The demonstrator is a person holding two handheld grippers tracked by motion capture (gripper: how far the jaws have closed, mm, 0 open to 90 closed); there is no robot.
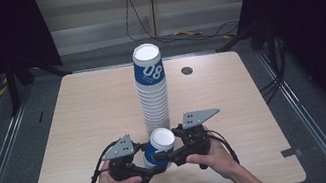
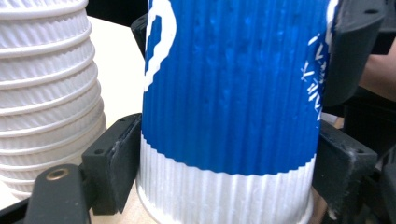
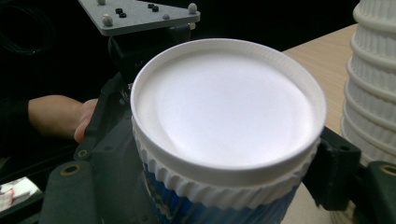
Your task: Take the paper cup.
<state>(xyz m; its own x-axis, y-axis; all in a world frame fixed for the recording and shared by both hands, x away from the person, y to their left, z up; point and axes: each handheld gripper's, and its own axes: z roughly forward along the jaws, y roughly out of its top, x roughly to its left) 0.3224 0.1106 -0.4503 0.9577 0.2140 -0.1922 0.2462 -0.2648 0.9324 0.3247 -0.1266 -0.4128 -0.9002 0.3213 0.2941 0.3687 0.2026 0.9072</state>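
Nearest me, at the table's near edge: my left gripper (image 1: 148, 171), jaws pinching the lower body of a blue-and-white ribbed paper cup (image 1: 158, 148); in the left gripper view both black pads press against the cup's (image 2: 231, 112) sides.

Just to its right: my right gripper (image 1: 163, 156), jaws set either side of the same cup. In the right gripper view the cup's (image 3: 228, 116) white rim sits between the jaws, its mouth turned toward the camera; I cannot tell whether these pads press on it.

The cup is held tilted, just in front of the stack.

Behind it, mid-table: a tall stack of matching cups (image 1: 152, 91), upright on the wooden table (image 1: 88, 109).

Far right of the stack: a round grommet hole (image 1: 187, 70).
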